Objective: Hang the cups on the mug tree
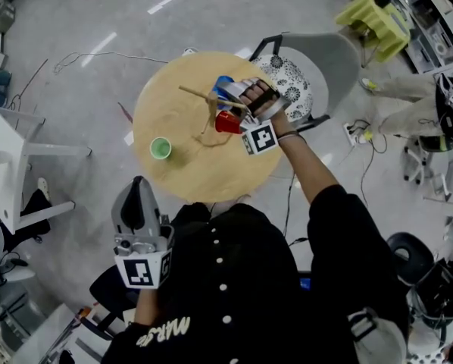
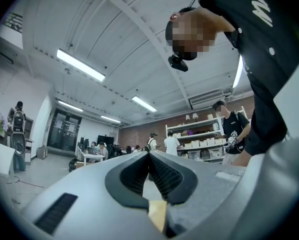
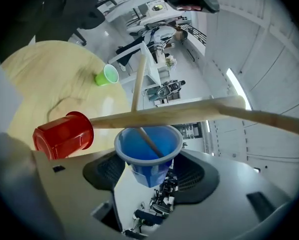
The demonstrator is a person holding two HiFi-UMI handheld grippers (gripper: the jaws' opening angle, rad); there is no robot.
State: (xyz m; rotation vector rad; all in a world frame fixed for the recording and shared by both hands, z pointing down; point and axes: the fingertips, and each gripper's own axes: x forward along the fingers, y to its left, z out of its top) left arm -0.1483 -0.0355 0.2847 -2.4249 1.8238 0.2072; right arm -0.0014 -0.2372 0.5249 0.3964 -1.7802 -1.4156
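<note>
Clamping the lower body of the blue cup (image 3: pixel 148 156), the right gripper (image 3: pixel 149 166) has its two jaws pressed on the cup's opposite sides, with the rim free above them. The mouth of the cup is turned toward one thin wooden peg (image 3: pixel 150 143) of the mug tree (image 3: pixel 159 115), and the end of this peg already stands inside the cup. A red cup (image 3: pixel 63 134) sits over the end of a longer branch just beside it. A green cup (image 3: pixel 107 75) stands upright on the round wooden table (image 3: pixel 49 79), well apart from the tree.

The left gripper (image 2: pixel 149 160) has its jaws together with nothing between them. In the head view it is held close to the person's body, off the table.

The blue cup looks like thin plastic, so I judge it light and a little soft. A hard squeeze may bend its wall. It is smooth and tapered and has no handle, so it may slip in the jaws. The best hold seems to be on the body below the rim, which leaves the mouth open for the peg.
</note>
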